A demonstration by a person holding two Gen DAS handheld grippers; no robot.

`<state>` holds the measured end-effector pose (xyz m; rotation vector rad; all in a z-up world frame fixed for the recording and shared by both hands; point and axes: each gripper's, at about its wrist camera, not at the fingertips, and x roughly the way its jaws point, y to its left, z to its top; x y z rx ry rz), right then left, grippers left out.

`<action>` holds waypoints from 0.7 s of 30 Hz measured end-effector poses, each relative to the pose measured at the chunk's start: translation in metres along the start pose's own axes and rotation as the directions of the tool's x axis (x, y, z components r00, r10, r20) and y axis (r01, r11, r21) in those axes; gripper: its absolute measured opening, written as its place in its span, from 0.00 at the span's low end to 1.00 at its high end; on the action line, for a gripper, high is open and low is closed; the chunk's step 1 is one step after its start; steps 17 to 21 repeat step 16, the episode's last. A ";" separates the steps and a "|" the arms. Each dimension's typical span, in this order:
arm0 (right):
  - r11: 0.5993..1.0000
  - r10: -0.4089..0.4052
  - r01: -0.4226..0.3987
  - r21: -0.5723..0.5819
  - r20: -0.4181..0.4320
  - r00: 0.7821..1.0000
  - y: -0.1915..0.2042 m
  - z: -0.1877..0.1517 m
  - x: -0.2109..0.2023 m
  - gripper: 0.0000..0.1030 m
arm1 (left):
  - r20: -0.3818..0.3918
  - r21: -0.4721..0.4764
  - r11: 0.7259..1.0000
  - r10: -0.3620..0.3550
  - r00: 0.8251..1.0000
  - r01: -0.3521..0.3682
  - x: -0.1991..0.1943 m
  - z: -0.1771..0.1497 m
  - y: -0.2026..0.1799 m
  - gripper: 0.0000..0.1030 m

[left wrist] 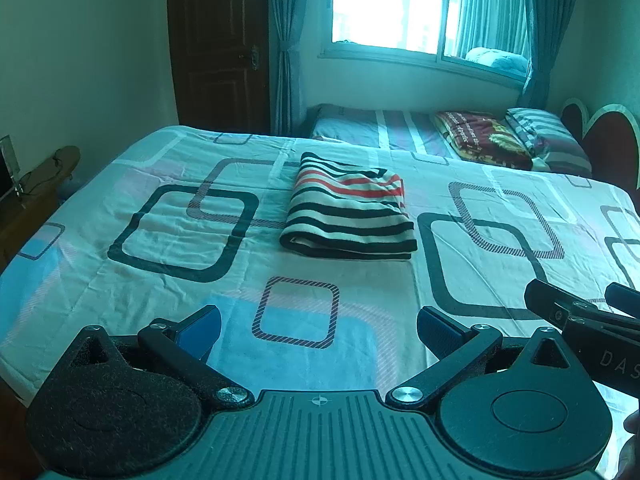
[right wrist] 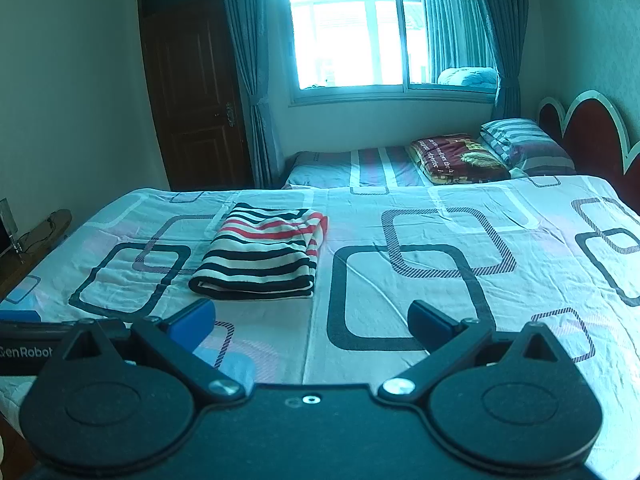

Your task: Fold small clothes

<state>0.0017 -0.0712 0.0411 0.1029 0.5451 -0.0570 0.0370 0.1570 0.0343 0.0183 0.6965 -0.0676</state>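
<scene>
A folded striped garment (left wrist: 348, 210), black, white and red, lies flat on the patterned bedsheet (left wrist: 160, 280); it also shows in the right wrist view (right wrist: 262, 256). My left gripper (left wrist: 318, 328) is open and empty, held above the sheet well short of the garment. My right gripper (right wrist: 312, 320) is open and empty, near the bed's front edge, with the garment ahead and to its left. The right gripper's fingers (left wrist: 560, 304) show at the right edge of the left wrist view. The left gripper's body (right wrist: 24, 344) shows at the left edge of the right wrist view.
A second bed (right wrist: 360, 164) stands behind, with a folded dark red blanket (right wrist: 456, 158) and a striped pillow (right wrist: 520, 140). A red headboard (right wrist: 592, 136) is at the right. A window (right wrist: 360, 36), curtains and a dark door (right wrist: 192, 92) are at the back.
</scene>
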 end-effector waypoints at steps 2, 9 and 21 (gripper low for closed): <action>1.000 0.000 0.000 -0.002 -0.001 1.000 -0.002 0.001 0.002 0.99 | -0.003 0.002 1.000 -0.001 1.000 0.001 0.002 0.001 -0.001 1.00; 1.000 0.003 -0.003 0.005 -0.005 1.000 -0.005 0.003 0.007 0.99 | 0.001 0.020 1.000 -0.013 1.000 0.013 0.013 0.004 -0.007 1.00; 1.000 -0.012 0.012 0.017 -0.011 1.000 -0.008 0.004 0.023 0.99 | 0.042 0.046 0.999 0.009 0.999 -0.011 0.031 0.009 -0.005 1.00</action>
